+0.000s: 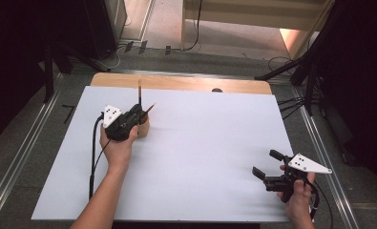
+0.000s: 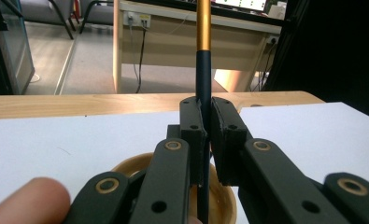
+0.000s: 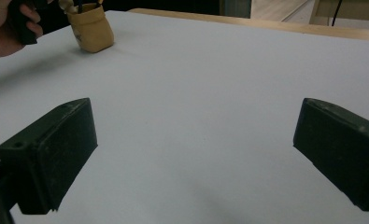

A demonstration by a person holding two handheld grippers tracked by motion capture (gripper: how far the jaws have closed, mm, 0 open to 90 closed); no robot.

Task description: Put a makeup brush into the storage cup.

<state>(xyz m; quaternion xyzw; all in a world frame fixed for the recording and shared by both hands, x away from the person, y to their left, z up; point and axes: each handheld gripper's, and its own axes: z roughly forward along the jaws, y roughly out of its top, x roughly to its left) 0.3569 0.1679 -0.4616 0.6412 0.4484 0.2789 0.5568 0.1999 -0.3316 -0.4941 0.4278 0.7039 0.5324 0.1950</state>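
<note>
Inside wooden cup (image 1: 143,128), upright brush (image 2: 203,70) clamped by left tool (image 2: 207,133)

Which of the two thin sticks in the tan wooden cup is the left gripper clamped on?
The upright one with the dark blue shaft and gold upper part, pinched by the left gripper. The other brown stick leans right, free.

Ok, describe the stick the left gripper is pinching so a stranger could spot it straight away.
Start at the white sheet covering the table and go to its far left part, where a small tan cup stands. A thin brush handle rises upright from it, clamped by the left gripper. It is dark blue below and gold above, unlike the slanted stick beside it.
</note>
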